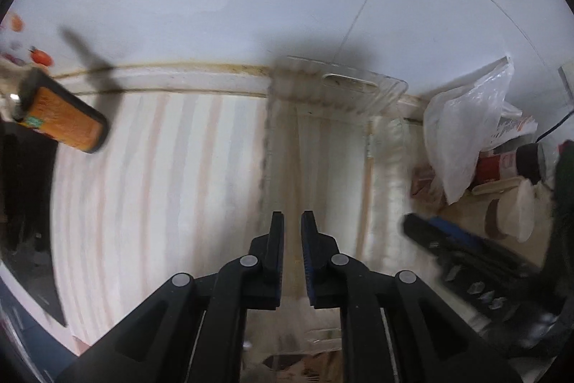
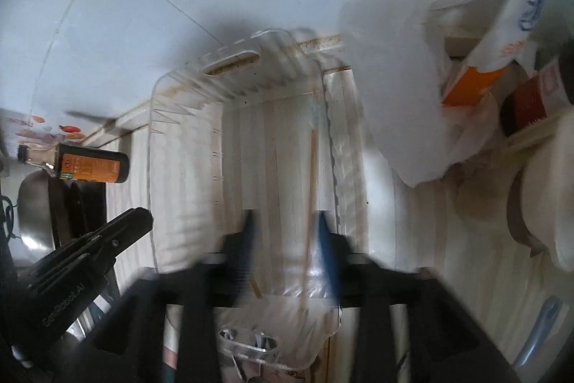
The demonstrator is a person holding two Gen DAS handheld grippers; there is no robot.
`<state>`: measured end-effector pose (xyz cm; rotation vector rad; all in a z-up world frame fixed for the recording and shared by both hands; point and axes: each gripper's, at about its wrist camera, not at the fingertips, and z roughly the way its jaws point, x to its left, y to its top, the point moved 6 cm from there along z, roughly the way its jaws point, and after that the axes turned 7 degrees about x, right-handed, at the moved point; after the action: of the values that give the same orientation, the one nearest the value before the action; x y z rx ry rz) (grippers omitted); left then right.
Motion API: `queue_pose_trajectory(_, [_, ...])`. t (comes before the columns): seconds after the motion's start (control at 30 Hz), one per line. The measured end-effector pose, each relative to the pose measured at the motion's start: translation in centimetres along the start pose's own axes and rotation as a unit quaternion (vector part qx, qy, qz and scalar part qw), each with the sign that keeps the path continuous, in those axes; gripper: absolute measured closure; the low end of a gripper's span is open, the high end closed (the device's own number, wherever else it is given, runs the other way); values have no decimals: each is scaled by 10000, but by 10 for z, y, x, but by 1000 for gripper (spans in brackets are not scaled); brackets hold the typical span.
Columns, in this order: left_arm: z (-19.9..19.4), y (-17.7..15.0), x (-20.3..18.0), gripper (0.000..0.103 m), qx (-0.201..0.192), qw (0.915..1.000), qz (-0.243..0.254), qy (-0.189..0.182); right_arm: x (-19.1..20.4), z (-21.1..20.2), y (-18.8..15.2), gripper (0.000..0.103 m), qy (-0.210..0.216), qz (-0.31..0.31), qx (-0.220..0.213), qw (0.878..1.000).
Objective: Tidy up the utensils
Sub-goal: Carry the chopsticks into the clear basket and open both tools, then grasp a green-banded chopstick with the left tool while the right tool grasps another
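A clear plastic tray (image 2: 186, 85) lies on the striped counter, reaching back to the wall; it also shows in the left wrist view (image 1: 391, 88). A wooden chopstick (image 2: 311, 174) lies inside it along its right side. My left gripper (image 1: 292, 225) hovers over the tray with a thin wooden chopstick (image 1: 296, 167) running between its nearly closed fingers. My right gripper (image 2: 285, 232) is open above the tray's near end, its fingers either side of the chopstick's near part. Each gripper shows in the other's view: the right one (image 1: 462, 253) and the left one (image 2: 86, 246).
A dark sauce bottle with an orange label (image 2: 89, 164) lies at the left near the wall. A white plastic bag (image 2: 398, 78), boxes and a paper cup (image 1: 513, 214) crowd the right. A blue handle (image 2: 538, 332) lies at the near right. A metal pot (image 2: 36, 207) sits at the left.
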<state>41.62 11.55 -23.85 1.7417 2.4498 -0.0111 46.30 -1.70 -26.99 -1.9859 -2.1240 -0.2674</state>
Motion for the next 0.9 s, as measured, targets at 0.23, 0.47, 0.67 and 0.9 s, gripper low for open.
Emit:
queue_pose_trajectory(0.23, [-36,-38,28,23,-944,9934,-37,644,-27,-50,-52,49,-386,64,-699,9968])
queue_pose_trajectory(0.47, [-39,-81,41,0,-1255,9883,-43,866,-77,-57,-120,46,-606,507,-955,9923])
queue_pose_trajectory(0.67, [-12,-126,32,0,-1098,9878,128,1098,-112,-22,-177,46,-562,826,-544,9935])
queue_pose_trajectory(0.9, [64,-196,-18,25,10,9978,549,383,-142,7,-230,61,-308,1202,-73,9922])
